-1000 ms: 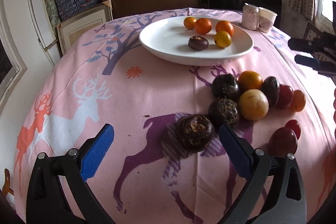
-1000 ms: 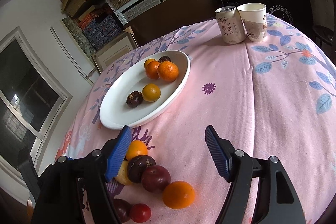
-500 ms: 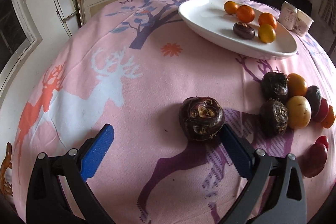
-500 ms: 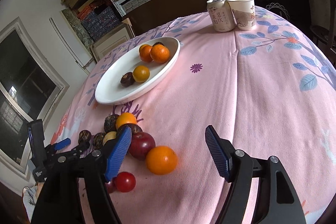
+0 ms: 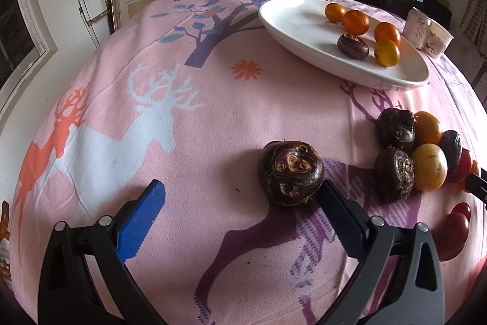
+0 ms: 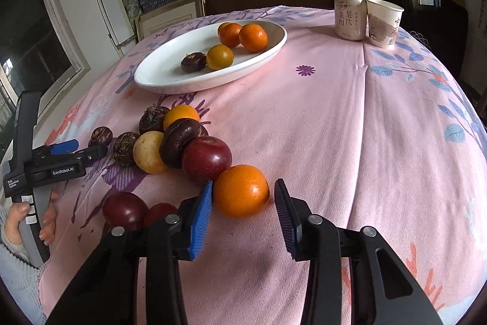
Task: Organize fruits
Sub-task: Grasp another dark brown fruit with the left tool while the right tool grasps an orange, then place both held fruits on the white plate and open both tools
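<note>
Red fruits [image 5: 453, 229] cut by left-wrist edge; small red fruit [image 6: 159, 210] half hidden behind right hand-held gripper [image 6: 242, 210]

left gripper [image 5: 240, 207] jaws wide | water chestnut [image 5: 290, 172] touching right pad | white plate [image 5: 292, 29]: 5 fruits

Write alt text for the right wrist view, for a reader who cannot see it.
The right gripper, its fingers just closing, frames an orange on a pink tablecloth; a gap shows beside the right finger. Behind it lies a row of loose fruit, then a white plate with five fruits. The left gripper sits open at far left.
</note>
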Demonstrator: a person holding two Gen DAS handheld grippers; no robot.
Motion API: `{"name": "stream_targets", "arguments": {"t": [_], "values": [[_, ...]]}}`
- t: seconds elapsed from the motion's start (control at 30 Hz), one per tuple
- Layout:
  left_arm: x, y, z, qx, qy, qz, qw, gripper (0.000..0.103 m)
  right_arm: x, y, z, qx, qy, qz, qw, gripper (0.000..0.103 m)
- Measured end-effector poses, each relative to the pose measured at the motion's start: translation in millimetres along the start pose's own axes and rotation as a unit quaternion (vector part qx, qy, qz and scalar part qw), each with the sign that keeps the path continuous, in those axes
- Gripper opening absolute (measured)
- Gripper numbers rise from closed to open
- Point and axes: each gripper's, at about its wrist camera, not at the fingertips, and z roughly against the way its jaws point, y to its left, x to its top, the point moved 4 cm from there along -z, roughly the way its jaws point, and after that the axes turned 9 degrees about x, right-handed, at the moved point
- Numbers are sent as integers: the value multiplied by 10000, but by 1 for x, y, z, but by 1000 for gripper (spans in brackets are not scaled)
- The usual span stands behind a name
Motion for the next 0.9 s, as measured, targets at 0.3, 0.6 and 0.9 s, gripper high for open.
{"name": "stream_targets", "arguments": {"t": [0.3, 0.6, 0.9], "values": [[4, -9, 10, -326, -266, -168, 9990, 71, -1, 2, -5, 45, 136, 35, 9999, 38], [4, -19, 11, -638, -299, -308, 9970, 42, 0, 0, -1, 92, 75, -61, 9999, 38], [29, -14, 39, -606, -849, -115, 9945, 42, 21, -12, 16, 210, -453, -381, 9980, 38]]}}
